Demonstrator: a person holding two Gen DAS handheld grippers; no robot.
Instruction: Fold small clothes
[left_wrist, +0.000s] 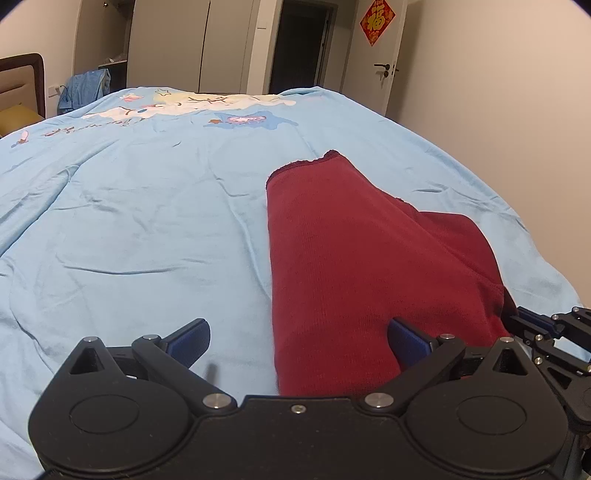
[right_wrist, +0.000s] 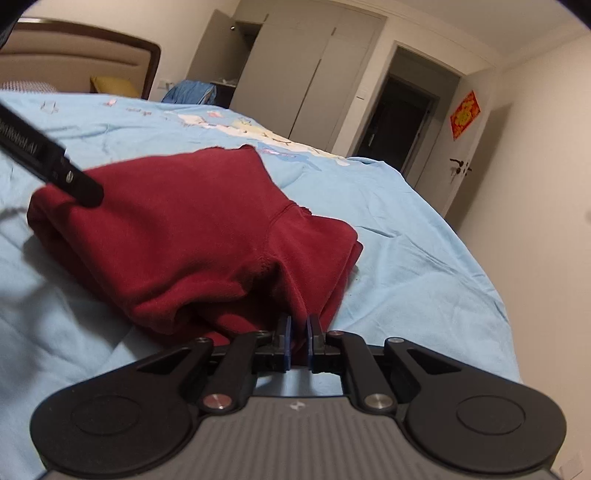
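Right tongs (right_wrist: 298, 338) are pinched nearly closed on the near edge of the red top (right_wrist: 192, 229); left tongs (left_wrist: 299, 341) are spread wide, gripping nothing, straddling its left edge. The top lies on the bed (left_wrist: 129, 221), long axis running away from both, so left looks free to regrab.

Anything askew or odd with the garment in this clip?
The red garment is folded unevenly: a lower layer sticks out past the top layer on its right, and its near edge bunches where the right gripper pinches it. No damage or spill shows.
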